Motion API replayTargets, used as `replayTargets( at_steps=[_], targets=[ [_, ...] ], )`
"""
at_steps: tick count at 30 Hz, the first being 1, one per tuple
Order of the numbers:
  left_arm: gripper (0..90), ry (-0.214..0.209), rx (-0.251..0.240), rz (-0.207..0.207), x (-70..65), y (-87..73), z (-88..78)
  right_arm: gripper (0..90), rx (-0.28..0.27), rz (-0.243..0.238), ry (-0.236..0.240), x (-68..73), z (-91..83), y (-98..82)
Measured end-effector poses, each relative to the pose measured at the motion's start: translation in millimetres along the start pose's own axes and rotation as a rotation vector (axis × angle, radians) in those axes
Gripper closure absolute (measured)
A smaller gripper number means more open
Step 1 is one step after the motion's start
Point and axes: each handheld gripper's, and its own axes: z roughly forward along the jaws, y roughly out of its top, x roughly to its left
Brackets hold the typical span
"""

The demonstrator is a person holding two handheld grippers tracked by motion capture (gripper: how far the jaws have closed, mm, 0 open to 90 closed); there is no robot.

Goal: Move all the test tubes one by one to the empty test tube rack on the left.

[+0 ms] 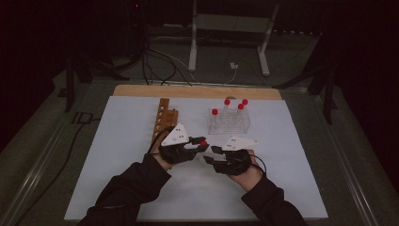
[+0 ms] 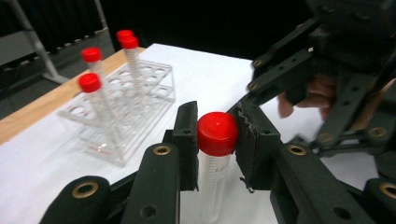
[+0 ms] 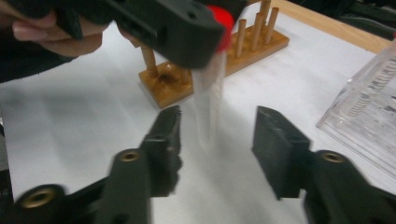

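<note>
White table, red-capped (clear) tube

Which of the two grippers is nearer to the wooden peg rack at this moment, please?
Left. The left gripper, shut on a red-capped tube, sits just in front of the wooden peg rack; the right gripper, jaws open, is farther off to its right.

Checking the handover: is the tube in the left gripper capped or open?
Capped. The tube hangs upright with its red cap on, clamped between the left gripper's pads.
</note>
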Motion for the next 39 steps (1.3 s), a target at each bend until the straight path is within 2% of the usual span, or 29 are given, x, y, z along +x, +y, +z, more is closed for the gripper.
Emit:
replayTargets(
  at_steps=[3,7,11,18,23,26,29,34,39],
  targets=[
    [72.1,0.018,-0.005,-0.008,5.7,0.0,-6.7,43.3,-0.014,0.005,0.0,-1.2,-4.1,-2.5],
    [72.1,0.046,-0.007,-0.023,15.2,0.2,-15.0,29.7,-0.034,0.016,-0.016,-3.5,-8.4,-5.1],
    [72.1,0.077,-0.004,-0.02,23.3,2.6,-22.7,18.8,-0.059,0.037,-0.03,-5.4,-12.1,-5.5],
    [72.1,0.129,-0.008,-0.032,40.9,9.1,-37.1,13.4,-0.079,0.058,-0.037,-8.7,-14.9,-6.0],
    [72.1,0.167,-0.008,-0.048,55.4,12.8,-43.2,3.3,-0.084,0.064,-0.024,-10.5,-16.0,-6.5],
    [72.1,0.185,-0.012,-0.058,62.9,14.6,-45.3,1.6,-0.088,0.062,-0.015,-12.1,-16.6,-6.8],
    [72.1,0.199,-0.02,-0.068,69.5,14.7,-45.9,1.5,-0.099,0.083,-0.015,-15.1,-18.4,-7.1],
    [72.0,0.242,-0.022,-0.083,81.8,14.0,-46.7,0.0,-0.106,0.069,-0.019,-15.0,-20.1,-6.9],
    [72.1,0.276,-0.045,-0.1,95.0,15.7,-50.7,0.0,-0.108,0.067,-0.018,-14.4,-20.4,-6.3]
  ],
)
